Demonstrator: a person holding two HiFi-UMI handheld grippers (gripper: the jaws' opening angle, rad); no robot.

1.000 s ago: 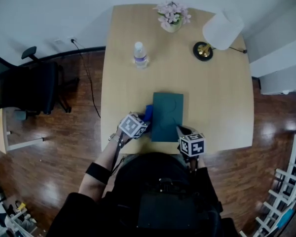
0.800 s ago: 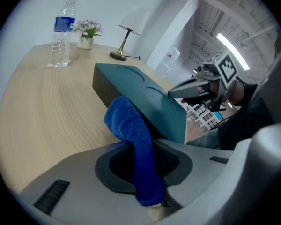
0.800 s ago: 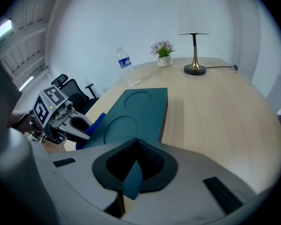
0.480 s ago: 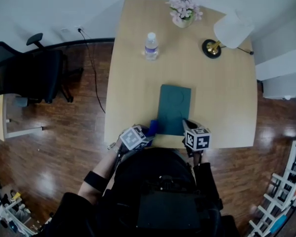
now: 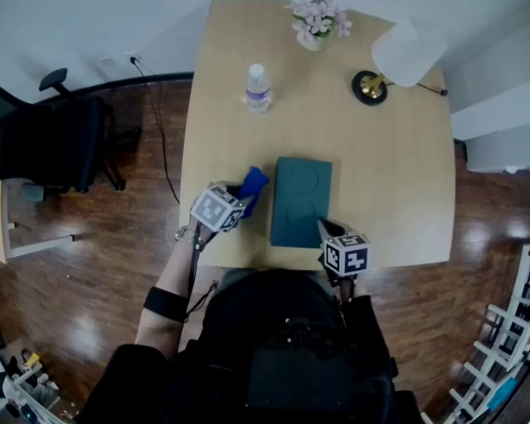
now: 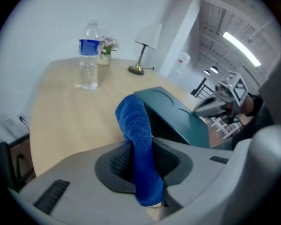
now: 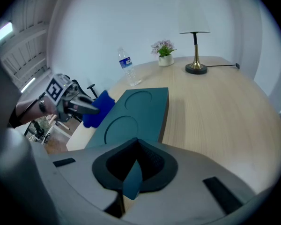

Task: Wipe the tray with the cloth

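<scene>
The left tongs point(image 6: 143, 161) are closed part-way on the blue cloth point(image 6: 135, 125). A fold is pinched between the pads and the free end stands up past the tips. The cloth hangs just off the left long edge of the tray point(image 5: 300, 203), above the surface point(image 5: 397, 175) and, as far as the views tell, not touching the tray. The right tongs point(image 7: 132, 171) are clamped on the tray's near edge by its right corner, with teal rim showing between the pads, so they pin the tray where it lies flat. The step in hand looks like carrying the cloth over onto the tray for a stroke. To do it well, lower the cloth so that a broad fold meets the tray rather than the hard tips. Sweep along the tray's length and work into the two round recesses point(image 7: 124, 125). Press lightly enough that the tray does not skid under the right-hand grip, and pinch firmly enough that the cloth does not drag free.
</scene>
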